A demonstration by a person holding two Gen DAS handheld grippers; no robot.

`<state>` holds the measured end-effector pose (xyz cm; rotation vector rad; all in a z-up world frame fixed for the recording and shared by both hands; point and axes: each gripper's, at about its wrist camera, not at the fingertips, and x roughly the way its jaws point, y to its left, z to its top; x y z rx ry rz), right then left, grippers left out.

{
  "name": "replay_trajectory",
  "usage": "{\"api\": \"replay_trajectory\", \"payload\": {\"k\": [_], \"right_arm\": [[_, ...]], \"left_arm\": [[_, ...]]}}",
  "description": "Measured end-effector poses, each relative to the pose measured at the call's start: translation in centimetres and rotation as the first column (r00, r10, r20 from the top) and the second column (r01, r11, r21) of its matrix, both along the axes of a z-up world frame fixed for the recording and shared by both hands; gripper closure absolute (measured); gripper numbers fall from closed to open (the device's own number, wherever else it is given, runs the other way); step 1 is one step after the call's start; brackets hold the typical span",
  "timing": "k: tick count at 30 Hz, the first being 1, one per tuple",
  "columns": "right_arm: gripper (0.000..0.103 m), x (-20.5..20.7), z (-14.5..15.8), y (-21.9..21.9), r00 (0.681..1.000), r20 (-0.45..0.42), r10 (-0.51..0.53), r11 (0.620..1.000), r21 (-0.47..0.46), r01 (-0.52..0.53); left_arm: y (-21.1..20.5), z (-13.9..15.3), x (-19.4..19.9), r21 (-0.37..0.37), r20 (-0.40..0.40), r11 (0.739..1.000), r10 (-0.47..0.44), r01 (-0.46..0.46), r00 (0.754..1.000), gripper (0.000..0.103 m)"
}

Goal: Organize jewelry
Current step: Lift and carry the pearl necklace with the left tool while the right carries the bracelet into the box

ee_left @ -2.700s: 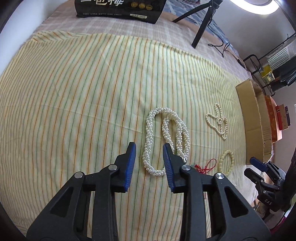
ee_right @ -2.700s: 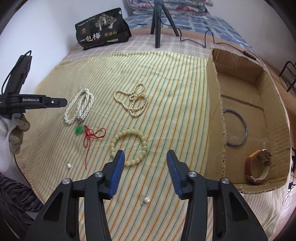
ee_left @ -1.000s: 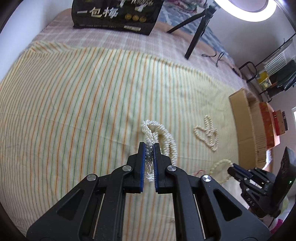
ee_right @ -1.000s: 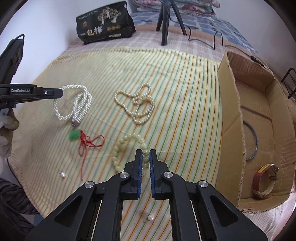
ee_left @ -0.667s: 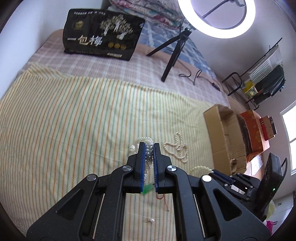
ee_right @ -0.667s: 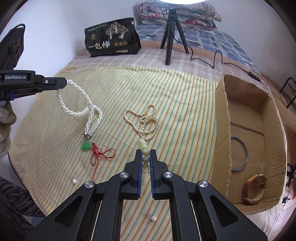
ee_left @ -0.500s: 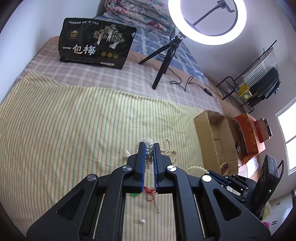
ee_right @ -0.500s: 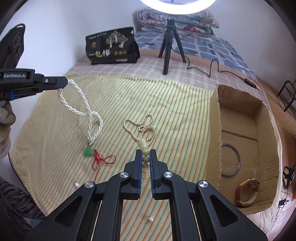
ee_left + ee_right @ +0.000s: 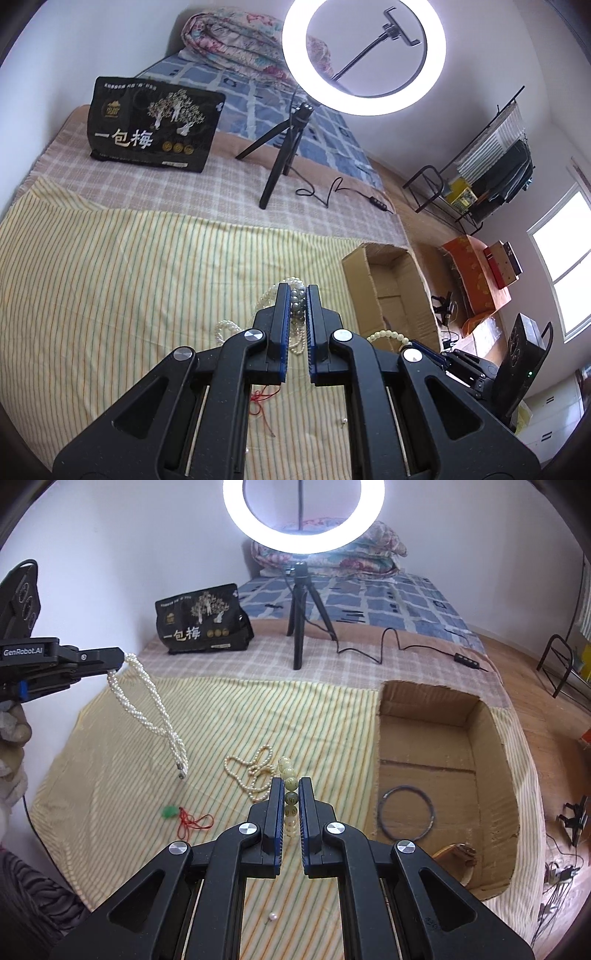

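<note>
We note each claw pinching beads: left claw [image 9: 296, 291] a twisted pearl necklace [image 9: 147, 709], right claw [image 9: 291, 786] a jade bracelet [image 9: 290, 775]. Cardboard box [image 9: 491, 782] beside striped cloth [image 9: 221, 720] on bed; ring light [image 9: 303, 513] behind.

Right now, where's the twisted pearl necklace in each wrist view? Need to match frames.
Left wrist: twisted pearl necklace low centre, pinched between the left gripper jaws, mostly hidden behind them.
Right wrist: twisted pearl necklace upper left, dangling from the left gripper, clasp end just above the striped cloth.
Shared landmark: cardboard box, right of centre in both.
</note>
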<state>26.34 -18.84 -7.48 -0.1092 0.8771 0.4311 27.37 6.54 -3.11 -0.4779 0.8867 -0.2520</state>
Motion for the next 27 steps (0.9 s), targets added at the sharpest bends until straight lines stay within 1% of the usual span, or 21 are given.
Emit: {"api": "replay_trajectory", "payload": {"k": [6,13,18,27], "right_arm": [[0.097,0.1,0.5,-2.3,0.999,0.006,-0.042,0.999,0.014,0.042],[0.097,-0.1,0.8,-4.9,0.996,0.007,-0.084,0.996,0.024,0.084],[0.097,-0.2,1.0,-6.6,0.994,0.006,-0.114,0.993,0.035,0.113],[0.097,-0.3,0.8,-8.9,0.990,-0.010,-0.144,0.989,0.046,0.144]], "left_arm": [[-1.9,1.5,0.4,-0.013,0.037,0.999,-0.033,0.033,0.999,0.098],[-5.1,2.4,1.2,-0.023,0.062,0.997,-0.078,0.080,0.995,0.098],[-7.6,3.1,1.8,-0.016,0.077,0.993,-0.117,0.119,0.990,0.098],[-12.2,5.2,3.9,-0.007,0.116,0.983,-0.182,0.184,0.977,0.098]]}}
